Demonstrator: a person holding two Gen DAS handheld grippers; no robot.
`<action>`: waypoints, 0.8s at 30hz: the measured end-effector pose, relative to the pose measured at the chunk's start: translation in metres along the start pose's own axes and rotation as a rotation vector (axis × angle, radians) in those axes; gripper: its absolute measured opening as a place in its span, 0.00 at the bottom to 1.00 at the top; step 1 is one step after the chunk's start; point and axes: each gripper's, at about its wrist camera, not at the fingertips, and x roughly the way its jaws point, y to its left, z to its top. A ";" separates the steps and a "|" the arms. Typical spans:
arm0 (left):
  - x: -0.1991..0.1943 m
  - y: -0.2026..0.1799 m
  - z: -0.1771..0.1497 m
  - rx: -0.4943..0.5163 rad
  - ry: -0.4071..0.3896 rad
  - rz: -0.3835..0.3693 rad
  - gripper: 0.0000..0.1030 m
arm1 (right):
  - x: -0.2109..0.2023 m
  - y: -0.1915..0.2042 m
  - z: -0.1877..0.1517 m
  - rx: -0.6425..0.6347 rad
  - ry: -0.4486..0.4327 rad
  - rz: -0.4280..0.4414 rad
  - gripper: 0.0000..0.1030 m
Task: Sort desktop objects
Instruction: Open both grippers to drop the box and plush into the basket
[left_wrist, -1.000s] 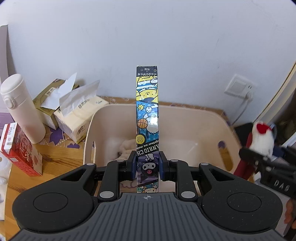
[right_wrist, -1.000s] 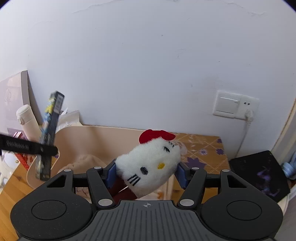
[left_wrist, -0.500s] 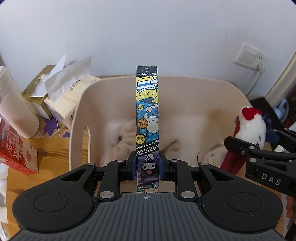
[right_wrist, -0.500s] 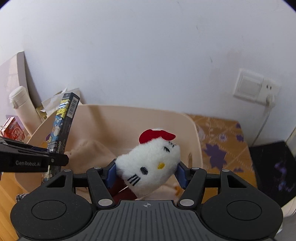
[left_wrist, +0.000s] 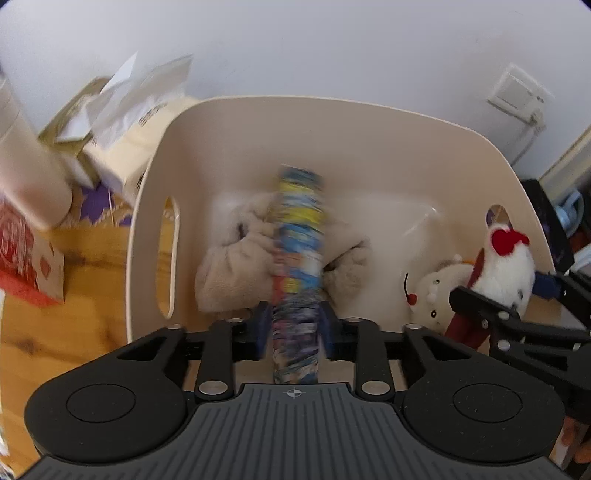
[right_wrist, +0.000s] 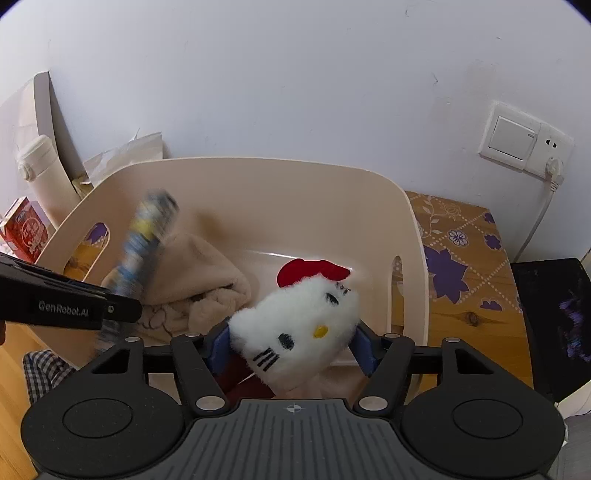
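Note:
A long cartoon-printed pen box (left_wrist: 297, 258) stands blurred between the jaws of my left gripper (left_wrist: 294, 325), which are opening; small gaps show beside the box. It hangs over the beige bin (left_wrist: 332, 101), above a beige fluffy toy (left_wrist: 229, 273). My right gripper (right_wrist: 291, 347) holds a white cat plush with a red bow (right_wrist: 295, 321) over the bin's right half (right_wrist: 258, 162); its jaws are opening, with the pads still against the fur. A white snowman-like plush (left_wrist: 432, 299) lies in the bin. The right wrist view shows the left gripper's finger (right_wrist: 70, 308) and the box (right_wrist: 144, 243).
Two tissue boxes (left_wrist: 122, 147), a white flask (left_wrist: 26, 177) and a red carton (left_wrist: 26, 258) stand left of the bin on the wooden desk. A wall socket with a cable (right_wrist: 524, 144) and a black object (right_wrist: 554, 325) are at the right. Chequered cloth (right_wrist: 40, 369) lies near the bin.
Both grippers have sunk and tipped down over the bin. The left jaws have parted from the pen box, which now shows blurred. The cat plush stays between the right pads.

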 end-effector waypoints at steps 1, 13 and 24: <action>-0.001 0.002 0.000 -0.010 -0.005 -0.012 0.39 | -0.002 0.001 -0.001 0.001 -0.005 -0.002 0.69; -0.033 -0.007 -0.003 0.020 -0.127 -0.032 0.72 | -0.025 -0.002 0.001 0.025 -0.065 -0.020 0.98; -0.072 -0.007 -0.014 0.025 -0.191 -0.029 0.76 | -0.060 -0.006 -0.006 0.066 -0.105 -0.042 1.00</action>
